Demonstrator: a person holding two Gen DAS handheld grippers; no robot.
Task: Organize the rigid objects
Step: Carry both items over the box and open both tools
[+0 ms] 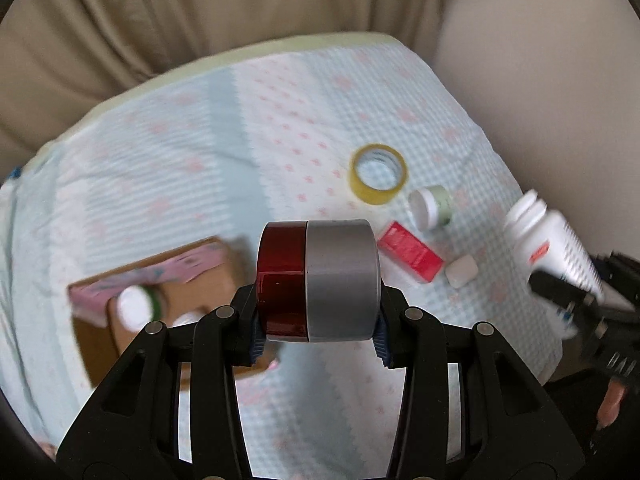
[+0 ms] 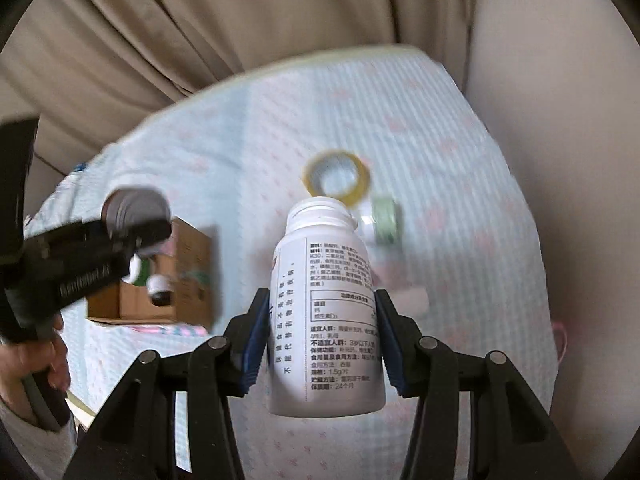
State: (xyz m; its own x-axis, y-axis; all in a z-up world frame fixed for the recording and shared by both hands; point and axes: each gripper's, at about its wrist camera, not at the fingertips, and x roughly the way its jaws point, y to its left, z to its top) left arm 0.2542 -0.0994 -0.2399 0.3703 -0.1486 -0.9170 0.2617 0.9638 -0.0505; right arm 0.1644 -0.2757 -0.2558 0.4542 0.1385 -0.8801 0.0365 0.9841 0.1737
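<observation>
Left hand-held gripper (image 1: pixel 318 326): clamped on two tape rolls held side by side as one drum, a dark red tape roll (image 1: pixel 282 278) and a grey tape roll (image 1: pixel 342 280); pads bear on the outer flat faces, load held in the air above the counter (image 1: pixel 280 120).
Right hand-held gripper (image 2: pixel 322 340): clamped across the waist of a white pill bottle (image 2: pixel 326 320), neck pointing away, no cap visible; also lifted clear.
Handling, tape rolls: judged stiff and moderately heavy; the red face looks glossy, so the pair could slide apart if the squeeze slackens. Axial hold through both faces is sound.
Handling, bottle: judged light, rigid plastic, smooth label; mid-body grip is fair, mouth should stay level in case contents remain.
Cardboard box (image 1: pixel 160 300): at 9 o'clock from the held rolls, open, already holding small jars.
Still on the counter: yellow tape roll (image 1: pixel 379 179) at 1 o'clock; small green jar (image 1: pixel 432 208), red packet (image 1: pixel 412 250) and white square (image 1: pixel 462 271) at 2 to 3 o'clock.
View quality: box contents blurred; count probably two or three jars.
</observation>
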